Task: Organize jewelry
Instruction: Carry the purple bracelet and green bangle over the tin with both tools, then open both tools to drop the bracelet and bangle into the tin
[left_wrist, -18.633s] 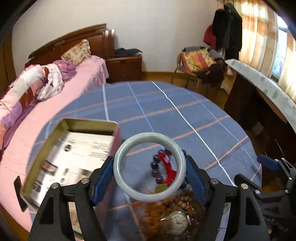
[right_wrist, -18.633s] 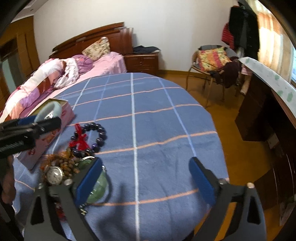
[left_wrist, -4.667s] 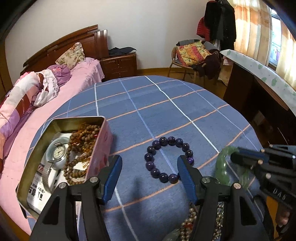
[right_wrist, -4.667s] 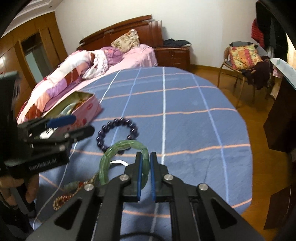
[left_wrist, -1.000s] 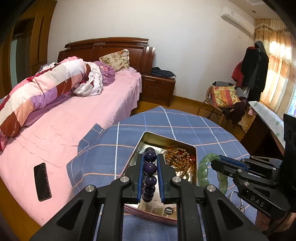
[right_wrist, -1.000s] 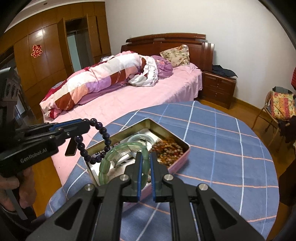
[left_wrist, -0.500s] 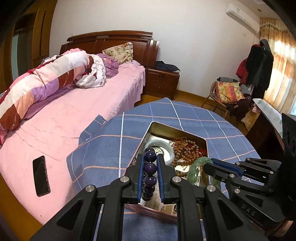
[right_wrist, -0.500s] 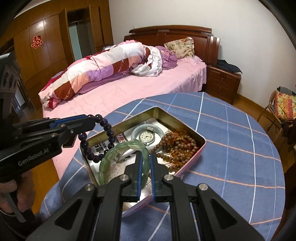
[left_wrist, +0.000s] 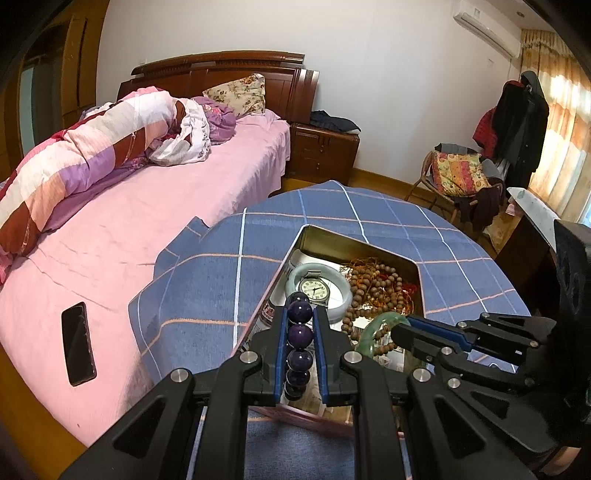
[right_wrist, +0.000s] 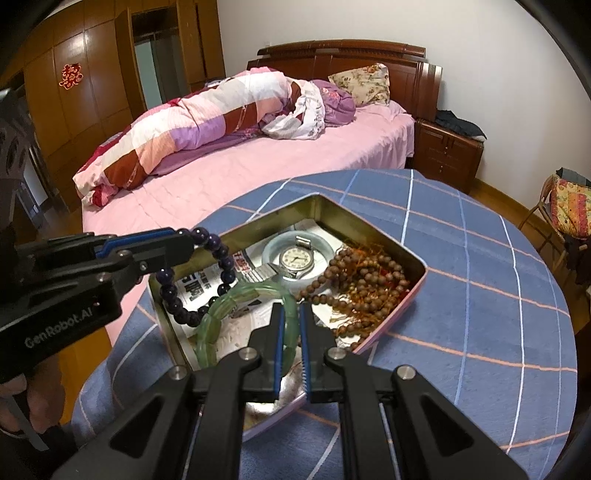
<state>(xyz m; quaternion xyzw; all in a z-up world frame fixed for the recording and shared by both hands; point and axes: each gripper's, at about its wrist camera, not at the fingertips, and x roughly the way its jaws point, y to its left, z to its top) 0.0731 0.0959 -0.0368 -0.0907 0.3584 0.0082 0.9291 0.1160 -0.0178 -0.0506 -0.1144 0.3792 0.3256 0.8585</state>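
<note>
The tin (right_wrist: 413, 258) is holding a watch (right_wrist: 295, 258) and wooden beads (right_wrist: 362, 284); the left gripper (left_wrist: 300, 339) is pinching a purple bracelet (left_wrist: 298, 338) and the right gripper (right_wrist: 290, 325) a green bangle (right_wrist: 236, 299) above the checked counter (right_wrist: 480, 295).

You are holding your left gripper (left_wrist: 300, 321) tilted downward, its jaws clamped on something. Your right gripper (right_wrist: 290, 321) is pointing down beside it, jaws pinched nearly together, also gripping.

A dark purple bead bracelet (left_wrist: 298, 338) and a green bangle (right_wrist: 236, 314) hang above an open tin (right_wrist: 391, 251) holding a watch (right_wrist: 295, 258) and brown beads (right_wrist: 354, 284).
</note>
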